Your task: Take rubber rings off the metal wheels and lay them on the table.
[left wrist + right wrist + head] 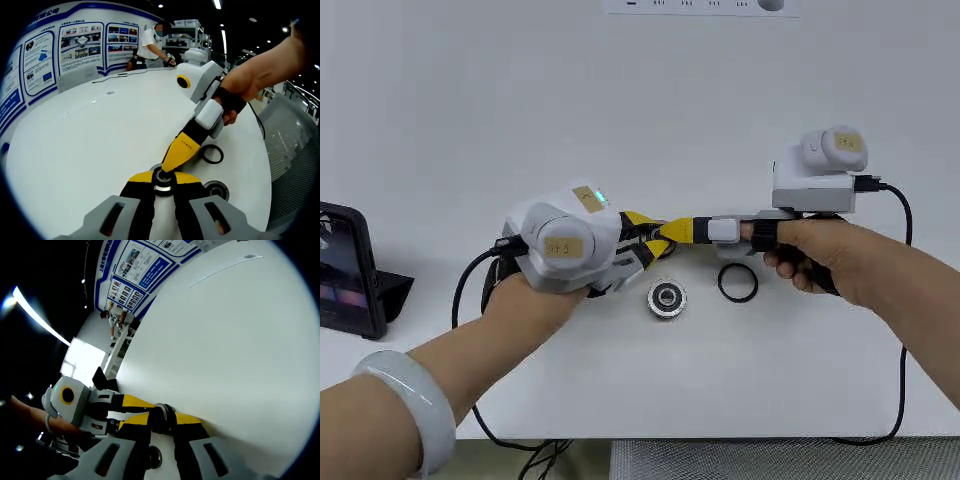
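**Two-handed hold for ring removal.** The fingers (pixel 139 178) of the left gripper (pixel 162 182) are clenched on a metal wheel (pixel 162 176), with one yellow tip on each side of it. The wheel appears to be lifted off the tabletop (pixel 620 380). The right gripper (pixel 164 422) meets the same wheel from the opposite side. Its fingers (pixel 181 150) are also closed on the wheel at the rim, though it is too small to tell whether the pads have caught the rubber or only the metal.

Just below the held wheel, towards the person, a second wheel (pixel 666 298) lies flat on the tabletop. Further to the held wheel's right lies a loose rubber ring (pixel 737 282), already off. Well to the held wheel's left, a phone (pixel 342 270) leans on a stand.

The step in hand appears to be peeling the ring from the held wheel. To do it well, the left hold should be firm and not turn. The right fingers should take only the rubber at the rim and draw it sideways over the edge, working round the wheel rather than tugging straight, so that the wheel does not slip free and the ring does not snap away.
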Tool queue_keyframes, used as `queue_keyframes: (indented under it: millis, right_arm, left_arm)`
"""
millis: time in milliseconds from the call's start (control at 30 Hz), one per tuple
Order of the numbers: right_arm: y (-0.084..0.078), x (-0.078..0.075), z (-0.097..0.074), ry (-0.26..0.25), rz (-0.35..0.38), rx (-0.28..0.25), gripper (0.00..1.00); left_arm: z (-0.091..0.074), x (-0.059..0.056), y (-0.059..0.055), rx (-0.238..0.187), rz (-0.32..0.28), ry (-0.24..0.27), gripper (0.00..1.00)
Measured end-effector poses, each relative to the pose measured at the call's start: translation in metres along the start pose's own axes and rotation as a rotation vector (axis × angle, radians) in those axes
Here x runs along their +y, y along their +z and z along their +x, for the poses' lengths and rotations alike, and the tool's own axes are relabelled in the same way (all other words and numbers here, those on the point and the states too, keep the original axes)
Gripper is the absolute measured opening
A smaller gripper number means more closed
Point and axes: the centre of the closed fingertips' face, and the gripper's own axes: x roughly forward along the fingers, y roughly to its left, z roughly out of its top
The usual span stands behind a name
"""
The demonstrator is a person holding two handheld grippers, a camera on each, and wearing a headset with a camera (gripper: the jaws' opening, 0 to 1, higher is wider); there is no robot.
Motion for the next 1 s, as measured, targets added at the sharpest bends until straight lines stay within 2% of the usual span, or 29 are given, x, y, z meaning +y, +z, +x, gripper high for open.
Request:
queue_keyframes:
  millis: [1000]
  right_arm:
    - [-0.0083,0.0021,-0.0094,-0.016,-0.040,0.015,0.17]
  left_arm:
    - [-0.0001,-0.0003,0.0003,0.000,-0.002,0.003,0.13]
